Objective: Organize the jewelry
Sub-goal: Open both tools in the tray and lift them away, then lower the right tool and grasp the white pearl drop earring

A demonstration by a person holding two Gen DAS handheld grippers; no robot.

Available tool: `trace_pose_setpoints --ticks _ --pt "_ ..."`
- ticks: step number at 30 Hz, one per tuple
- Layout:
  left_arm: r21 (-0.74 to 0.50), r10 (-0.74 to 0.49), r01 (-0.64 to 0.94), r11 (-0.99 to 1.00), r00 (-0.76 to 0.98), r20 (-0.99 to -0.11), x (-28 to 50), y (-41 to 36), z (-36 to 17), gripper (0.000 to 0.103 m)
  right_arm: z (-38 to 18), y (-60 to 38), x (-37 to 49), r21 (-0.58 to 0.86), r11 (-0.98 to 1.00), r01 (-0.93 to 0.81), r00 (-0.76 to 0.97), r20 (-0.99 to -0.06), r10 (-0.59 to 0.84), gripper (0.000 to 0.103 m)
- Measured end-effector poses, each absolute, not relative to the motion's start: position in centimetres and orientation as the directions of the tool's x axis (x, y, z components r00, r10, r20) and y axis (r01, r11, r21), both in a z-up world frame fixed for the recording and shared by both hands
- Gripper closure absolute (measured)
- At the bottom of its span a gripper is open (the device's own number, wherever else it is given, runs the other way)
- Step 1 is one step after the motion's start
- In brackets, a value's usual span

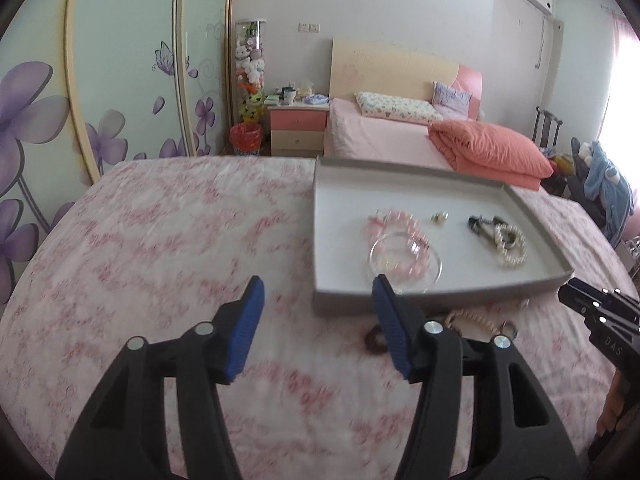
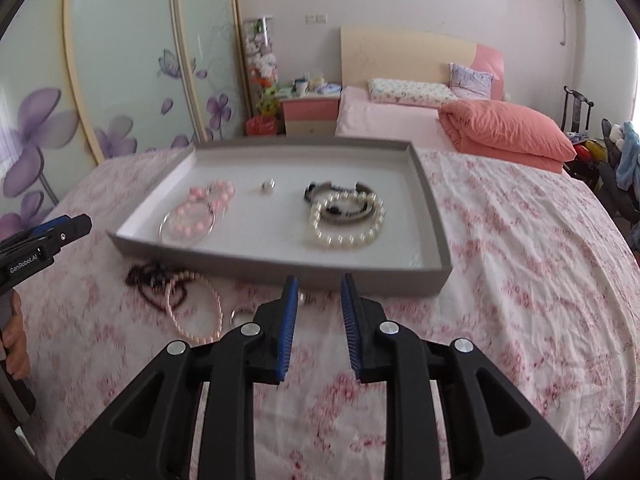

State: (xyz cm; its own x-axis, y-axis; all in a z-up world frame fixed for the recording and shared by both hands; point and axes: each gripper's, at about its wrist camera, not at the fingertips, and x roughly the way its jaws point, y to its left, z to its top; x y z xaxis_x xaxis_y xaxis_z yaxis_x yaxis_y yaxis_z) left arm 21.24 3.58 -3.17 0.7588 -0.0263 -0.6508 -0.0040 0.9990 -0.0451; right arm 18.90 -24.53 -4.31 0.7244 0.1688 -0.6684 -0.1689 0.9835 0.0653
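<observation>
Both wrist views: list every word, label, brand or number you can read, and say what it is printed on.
"GenRobot.AI": white print on the side of the left gripper, seen in the right wrist view.
"DAS": partly cut-off letters on the body of the right gripper, seen in the left wrist view.
Items on the nightstand: too small and blurred to read.

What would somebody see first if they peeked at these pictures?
Probably the gray tray on the flowery pink bedspread, with a white pearl bracelet on its right side and pink beads on its left. Next, the pink bead necklace lying outside, just before the tray's near wall, and the two open grippers, right and left.
</observation>
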Motion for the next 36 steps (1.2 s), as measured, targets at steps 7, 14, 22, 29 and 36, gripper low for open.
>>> trace_pose_setpoints --ticks 7,14,22,29,36 --pt "-0.005 0.019 -0.031 1.0 0.739 -0.673 20.4 4.5 -5.0 0.037 -6.2 -23.4 18.7 0.078 0.978 -0.196 0.659 -0.728 0.19 0.079" --pt "-0.006 0.019 -0.031 0.999 0.717 -0.697 20.7 4.7 -6.0 0.037 -6.8 -23.0 19.8 0.082 0.979 -0.187 0.635 -0.75 0.184 0.079" --pt "-0.003 0.028 -0.043 0.999 0.7 -0.713 21.1 4.7 -6.3 0.032 -7.3 -23.1 21.6 0.113 0.982 -0.149 0.613 -0.769 0.182 0.079" --pt "0.013 0.046 -0.053 0.998 0.686 -0.726 21.4 4.5 -6.5 0.028 -7.3 -22.4 22.5 0.086 0.987 -0.139 0.617 -0.772 0.154 0.065" --pt "0.029 0.058 -0.055 0.998 0.682 -0.729 21.4 4.2 -6.5 0.026 -7.3 -22.0 22.3 0.054 0.991 -0.119 0.617 -0.778 0.116 0.066"
